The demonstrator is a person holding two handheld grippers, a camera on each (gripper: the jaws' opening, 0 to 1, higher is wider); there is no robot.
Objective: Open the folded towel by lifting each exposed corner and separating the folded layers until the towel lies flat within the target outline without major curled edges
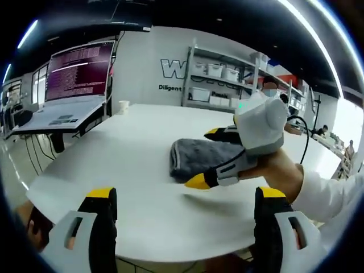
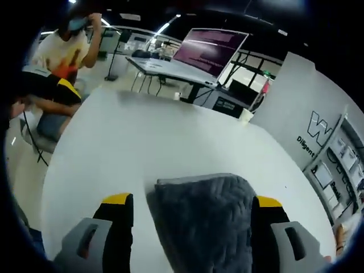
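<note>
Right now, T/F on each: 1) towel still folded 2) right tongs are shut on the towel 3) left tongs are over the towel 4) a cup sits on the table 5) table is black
1) True: the grey towel lies as a folded bundle.
2) False: the right tongs are open, jaws straddling the towel, not clamped.
3) False: the left tongs hang open near the table's edge, short of the towel.
4) True: a white cup stands at the far side, near the laptop.
5) False: the table is white.
</note>
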